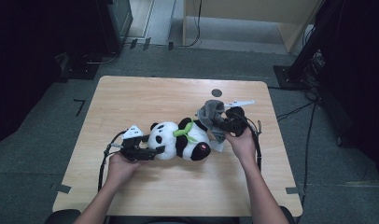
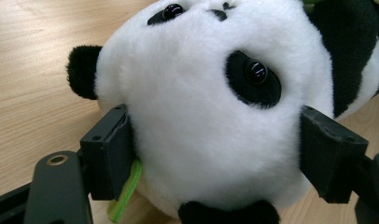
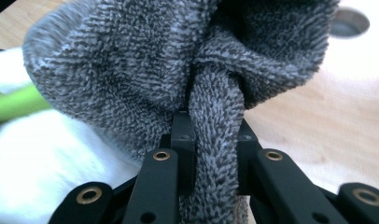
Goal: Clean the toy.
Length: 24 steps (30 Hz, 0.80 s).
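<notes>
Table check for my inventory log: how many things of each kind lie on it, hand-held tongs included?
Plush panda: 1
Grey towel: 1
Tongs: 2, left clamped on the panda's head, right clamped on the towel
Total: 4

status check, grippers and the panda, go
Left gripper clamped on panda head. Right gripper shut on grey towel by panda's body. Nothing in the way.
</notes>
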Tool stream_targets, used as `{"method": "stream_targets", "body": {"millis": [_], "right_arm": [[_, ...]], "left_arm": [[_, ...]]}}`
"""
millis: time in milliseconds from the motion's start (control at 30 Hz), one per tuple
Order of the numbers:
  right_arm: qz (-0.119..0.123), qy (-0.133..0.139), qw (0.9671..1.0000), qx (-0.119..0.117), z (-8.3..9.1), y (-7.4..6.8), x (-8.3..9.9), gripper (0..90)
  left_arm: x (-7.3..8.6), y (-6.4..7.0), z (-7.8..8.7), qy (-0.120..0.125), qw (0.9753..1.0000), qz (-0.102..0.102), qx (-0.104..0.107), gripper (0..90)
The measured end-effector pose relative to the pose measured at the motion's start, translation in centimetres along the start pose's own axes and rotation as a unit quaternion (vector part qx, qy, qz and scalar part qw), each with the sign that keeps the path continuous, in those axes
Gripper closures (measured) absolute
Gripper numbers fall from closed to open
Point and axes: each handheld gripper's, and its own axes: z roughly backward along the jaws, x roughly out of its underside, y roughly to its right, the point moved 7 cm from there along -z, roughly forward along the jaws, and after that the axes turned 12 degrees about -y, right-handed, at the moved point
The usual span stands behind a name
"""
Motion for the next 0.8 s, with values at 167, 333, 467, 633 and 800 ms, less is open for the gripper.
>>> {"method": "stream_targets", "body": {"millis": [167,333,467,633,800], "right_arm": [[-0.025,0.013,0.9996,0.009,1.0,1.6,0.4,78.0],[-0.048,0.045,0.9977,0.016,3.5,3.0,0.2,78.1],[-0.053,0.084,0.9951,0.002,5.8,2.6,-0.4,78.1],[-0.024,0.109,0.9937,-0.004,7.4,0.5,-1.5,78.1],[0.007,0.119,0.9926,-0.023,8.1,-2.1,-2.4,78.0]], "left_arm": [[0.0,0.0,-0.1,0.006,1.0000,-0.005,0.000,20.8],[0.0,0.1,-0.2,0.008,0.9999,-0.008,-0.001,20.7],[-0.1,0.2,-0.3,0.010,0.9999,-0.009,-0.002,20.7],[0.0,0.2,-0.4,0.010,0.9999,-0.010,-0.003,20.7],[0.0,0.2,-0.3,0.010,0.9999,-0.012,-0.003,20.6]]}}
